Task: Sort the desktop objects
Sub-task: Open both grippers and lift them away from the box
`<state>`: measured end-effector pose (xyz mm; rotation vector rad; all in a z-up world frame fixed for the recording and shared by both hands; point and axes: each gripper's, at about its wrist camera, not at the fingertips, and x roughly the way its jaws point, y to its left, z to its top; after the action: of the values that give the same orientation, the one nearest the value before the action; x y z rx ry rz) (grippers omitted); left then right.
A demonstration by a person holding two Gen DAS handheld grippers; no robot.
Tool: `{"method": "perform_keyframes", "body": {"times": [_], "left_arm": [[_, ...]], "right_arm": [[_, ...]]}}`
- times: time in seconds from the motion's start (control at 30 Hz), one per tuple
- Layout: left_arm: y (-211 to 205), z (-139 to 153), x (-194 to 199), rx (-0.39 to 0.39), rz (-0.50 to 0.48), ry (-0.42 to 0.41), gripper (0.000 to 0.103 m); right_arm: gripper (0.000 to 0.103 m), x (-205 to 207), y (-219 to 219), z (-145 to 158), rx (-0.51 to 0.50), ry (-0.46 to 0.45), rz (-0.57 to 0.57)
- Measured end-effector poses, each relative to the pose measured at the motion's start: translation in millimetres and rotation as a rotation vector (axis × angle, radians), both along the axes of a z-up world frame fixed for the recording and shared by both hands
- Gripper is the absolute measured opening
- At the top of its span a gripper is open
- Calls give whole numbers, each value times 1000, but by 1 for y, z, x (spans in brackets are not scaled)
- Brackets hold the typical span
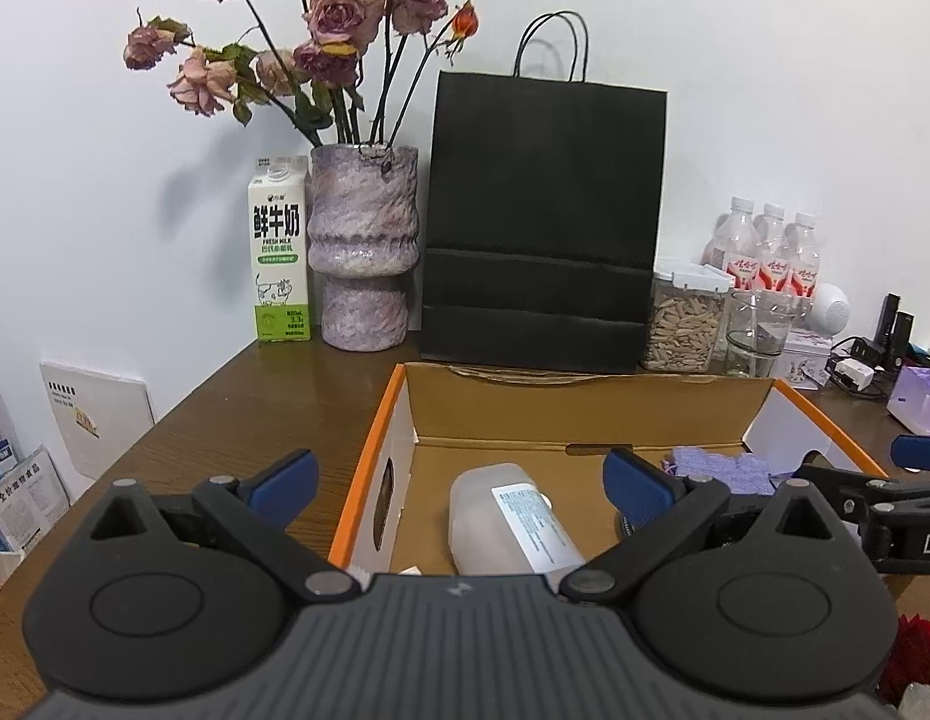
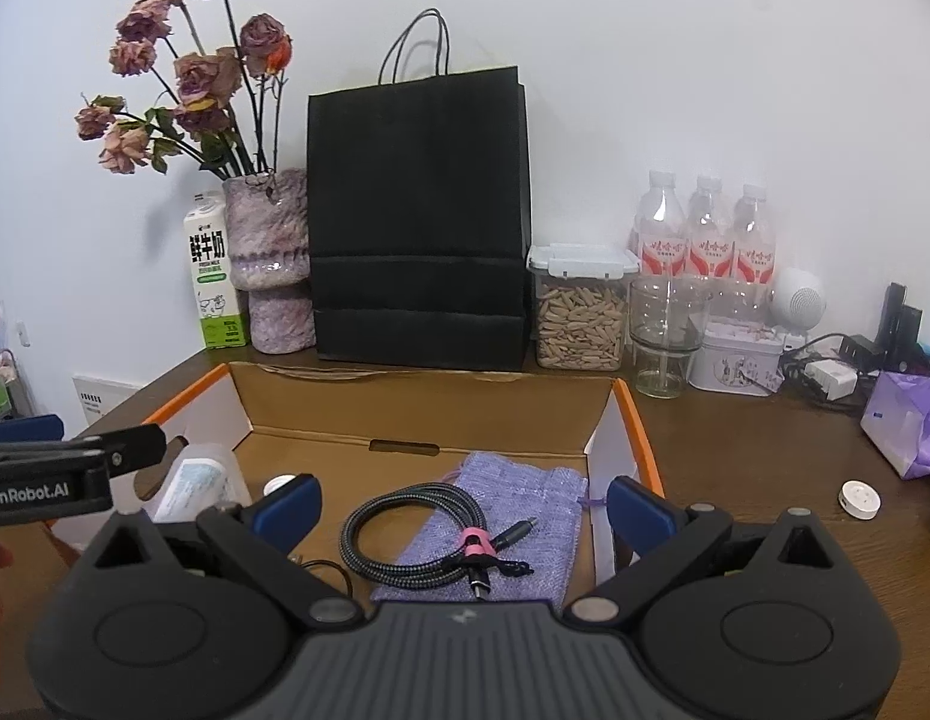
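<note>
An open cardboard box with an orange rim [image 1: 369, 450] [image 2: 639, 432] sits on the brown desk. Inside lie a translucent white bottle [image 1: 507, 516] [image 2: 195, 480], a purple cloth pouch [image 2: 525, 492] [image 1: 723, 465] and a coiled braided cable [image 2: 417, 534] resting on the pouch. My left gripper [image 1: 459, 486] is open and empty above the bottle. My right gripper [image 2: 462, 510] is open and empty above the cable. Each gripper shows at the edge of the other's view.
A black paper bag [image 1: 543, 222], a vase of dried roses [image 1: 363, 252], a milk carton [image 1: 279, 258], a jar of seeds [image 2: 579, 312], a glass cup [image 2: 663, 336], three water bottles [image 2: 705, 240] and a tin [image 2: 735, 360] line the wall. A purple packet [image 2: 909, 426] and a white disc [image 2: 860, 499] lie right.
</note>
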<state>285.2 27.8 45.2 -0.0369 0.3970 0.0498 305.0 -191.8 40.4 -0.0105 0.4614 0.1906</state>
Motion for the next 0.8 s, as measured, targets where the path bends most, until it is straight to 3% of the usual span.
{"method": "perform_keyframes", "body": {"times": [0.37,0.8], "left_arm": [[-1,6,-35,13,-30,-54,103],[3,-23,-71,19,-65,5,103]], "right_arm": [[103,-35,-8,6,0,-53,11],[103,-80,-21,-14,9,-56,29]]}}
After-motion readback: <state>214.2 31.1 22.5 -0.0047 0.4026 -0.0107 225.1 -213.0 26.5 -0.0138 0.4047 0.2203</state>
